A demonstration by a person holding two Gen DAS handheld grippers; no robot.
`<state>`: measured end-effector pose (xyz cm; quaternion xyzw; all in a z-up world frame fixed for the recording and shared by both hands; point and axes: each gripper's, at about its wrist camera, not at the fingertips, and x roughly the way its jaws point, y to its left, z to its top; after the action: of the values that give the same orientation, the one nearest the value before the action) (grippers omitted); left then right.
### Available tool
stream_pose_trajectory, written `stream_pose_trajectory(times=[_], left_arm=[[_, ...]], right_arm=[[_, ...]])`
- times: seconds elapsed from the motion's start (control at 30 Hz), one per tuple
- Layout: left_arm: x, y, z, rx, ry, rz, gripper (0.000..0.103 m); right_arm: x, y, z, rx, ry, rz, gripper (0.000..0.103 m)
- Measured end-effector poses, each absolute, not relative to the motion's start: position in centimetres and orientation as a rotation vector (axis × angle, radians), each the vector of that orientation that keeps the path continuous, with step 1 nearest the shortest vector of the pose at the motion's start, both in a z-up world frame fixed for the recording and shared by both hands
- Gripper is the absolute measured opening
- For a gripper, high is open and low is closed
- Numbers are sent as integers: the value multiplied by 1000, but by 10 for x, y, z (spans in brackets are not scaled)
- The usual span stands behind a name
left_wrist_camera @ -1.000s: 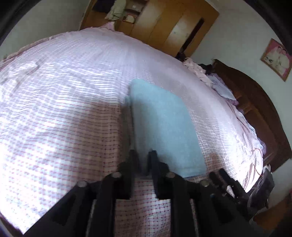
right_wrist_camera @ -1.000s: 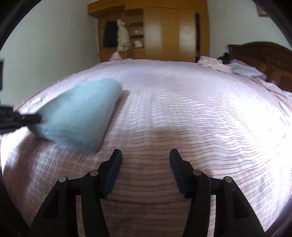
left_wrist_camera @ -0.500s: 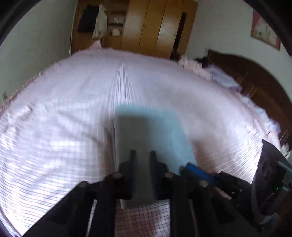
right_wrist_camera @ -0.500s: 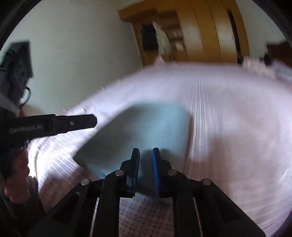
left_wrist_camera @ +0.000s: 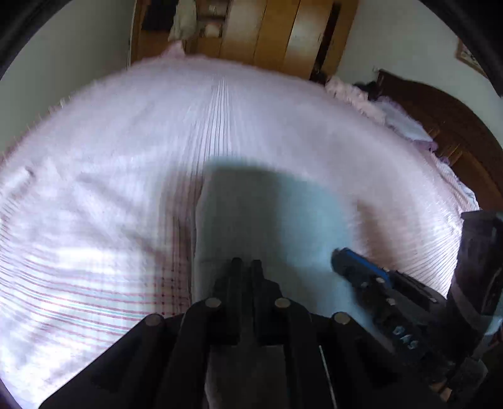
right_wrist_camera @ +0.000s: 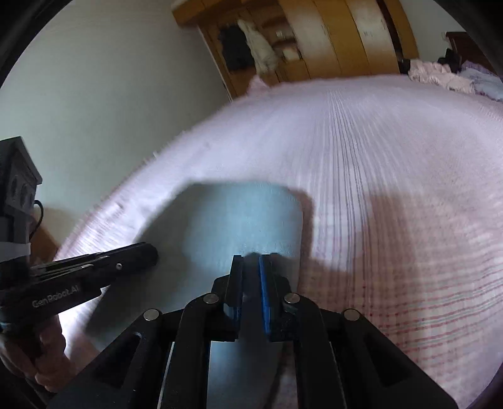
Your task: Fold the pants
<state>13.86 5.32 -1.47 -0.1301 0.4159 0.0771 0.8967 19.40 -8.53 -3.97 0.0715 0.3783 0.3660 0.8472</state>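
Fingers of the left hand-held gripper (left_wrist_camera: pixel 243 262) stand pressed together, and in the left wrist view their tips sit at the near hem of the folded light-blue fabric pants (left_wrist_camera: pixel 270 220); whether cloth is pinched between them the blur does not let me tell. From that camera the right hand-held gripper (right_wrist_camera: pixel 251 261) lies at about 4 o'clock, with its blue pads at the same near edge. In its own view its jaws are narrowed to a slit with a fold of blue cloth apparently showing between the pads, so I judge it holds the hem, though motion blur leaves some doubt.

Outward from both tools, the pants lie as a compact rectangle on the pink-and-white striped bedsheet (left_wrist_camera: pixel 110 157), running away toward 12 o'clock, near the front edge of the bed. A wooden wardrobe (left_wrist_camera: pixel 283 28) stands beyond the far end, and a dark wooden headboard (left_wrist_camera: pixel 446 119) sits at about 2 o'clock.

Judged from this, the step in hand is taking the near edge to carry it over. To do it well, both grips should catch every layer, the two tools should rise together and level, and the edge should travel straight toward 12 o'clock so that the corners land square.
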Motion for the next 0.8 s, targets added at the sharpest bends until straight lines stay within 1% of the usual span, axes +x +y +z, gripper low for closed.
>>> stream_pose_trajectory(times=[0.07, 0.13, 0.2, 0.23, 0.27, 0.3, 0.33, 0.37, 0.4, 0.43, 0.47, 0.5, 0.57, 0.6, 0.8], left_arm=[[137, 54, -17, -241, 838, 143, 5], [133, 54, -3, -243, 825, 131, 5], [130, 56, 7, -253, 793, 118, 5], [130, 57, 8, -246, 794, 117, 7], [131, 58, 7, -241, 807, 105, 14], [132, 61, 5, -253, 831, 75, 24], [131, 64, 4, -274, 844, 46, 29], [128, 66, 3, -299, 853, 17, 39], [123, 67, 4, -320, 854, -17, 53], [114, 68, 6, -330, 851, -55, 61], [108, 66, 8, -324, 851, -87, 73], [104, 64, 10, -307, 853, -93, 80], [94, 61, 11, -261, 872, -61, 83], [91, 61, 9, -265, 887, -57, 83], [80, 75, -15, -431, 941, -125, 84]], right_arm=[[195, -92, -35, 194, 793, 778, 0], [190, -97, -21, 202, 744, 748, 1], [191, -100, -13, 195, 717, 721, 7], [193, -100, -11, 198, 721, 720, 11], [195, -102, -11, 213, 735, 732, 16], [198, -103, -13, 227, 751, 740, 19], [202, -105, -13, 243, 772, 748, 28], [201, -108, -14, 266, 799, 762, 35], [200, -113, -18, 297, 831, 780, 37], [199, -117, -22, 333, 860, 803, 39], [197, -122, -28, 374, 892, 835, 41], [195, -126, -34, 405, 920, 858, 42], [189, -133, -43, 465, 977, 901, 43], [184, -135, -45, 470, 983, 915, 43], [170, -125, -47, 381, 980, 954, 44]])
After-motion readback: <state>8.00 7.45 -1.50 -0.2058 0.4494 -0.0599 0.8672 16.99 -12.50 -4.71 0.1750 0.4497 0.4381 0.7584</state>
